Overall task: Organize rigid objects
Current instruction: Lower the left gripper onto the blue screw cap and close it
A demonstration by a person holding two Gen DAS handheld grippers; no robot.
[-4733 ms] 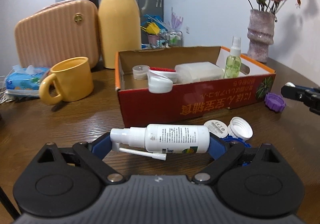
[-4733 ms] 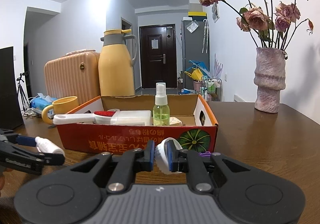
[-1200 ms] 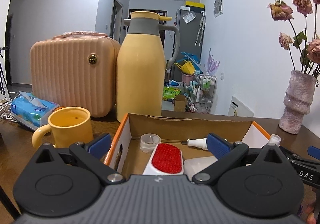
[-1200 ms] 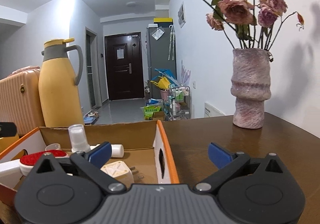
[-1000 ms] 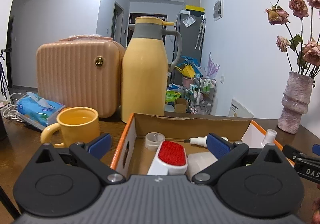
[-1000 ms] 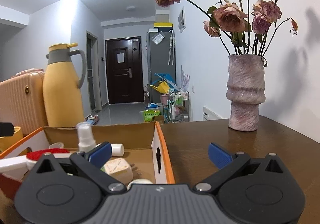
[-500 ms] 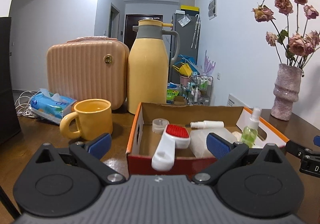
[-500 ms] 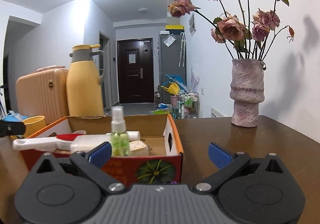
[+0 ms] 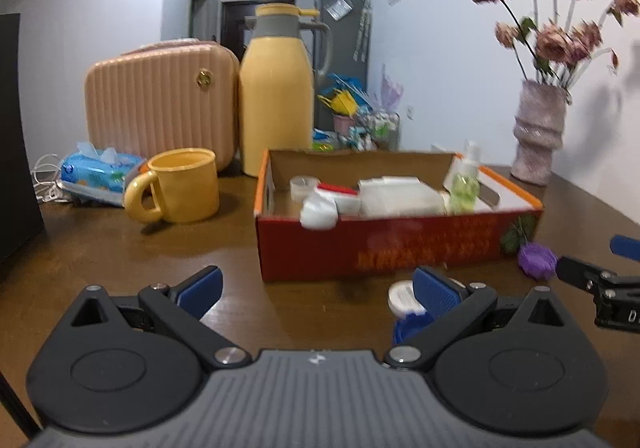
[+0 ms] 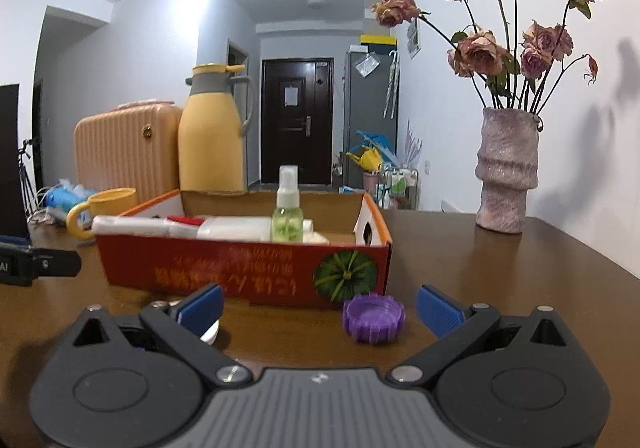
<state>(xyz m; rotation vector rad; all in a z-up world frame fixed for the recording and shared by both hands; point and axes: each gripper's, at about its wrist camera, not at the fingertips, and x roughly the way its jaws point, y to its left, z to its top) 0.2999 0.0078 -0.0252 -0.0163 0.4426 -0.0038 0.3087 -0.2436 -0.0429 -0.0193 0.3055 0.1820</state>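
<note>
Backing both grippers off the red cardboard box (image 10: 244, 268) and down to worktop (image 10: 500, 268) level — a second ago they were over the box, now I see its front wall. Left gripper (image 9: 316, 288): jaws apart, nothing between them. Right gripper (image 10: 320, 302): jaws apart, also empty.

What changed: the white spray bottle and the white cap I carried a few seconds back are out of my grippers. Box now holds a green spray bottle (image 10: 287, 217) upright near its right end, a red-topped white brush (image 9: 324, 203) poking over the front wall, a white case (image 9: 400, 195) and a small clear cup (image 9: 303, 185). The white bottle itself is not clearly visible from here.

Still loose on the worktop, in front of the box:
- purple cap (image 10: 374, 318), just ahead of the right gripper and between its fingers' lines
- white round lid (image 9: 402, 298) and a blue piece (image 9: 408, 328), partly hidden behind the left gripper's right finger

My read: one drop-off done, a few loose pieces left. Purple cap looks like the right gripper's next pick; low and ridged, so grip across the rim.
</note>
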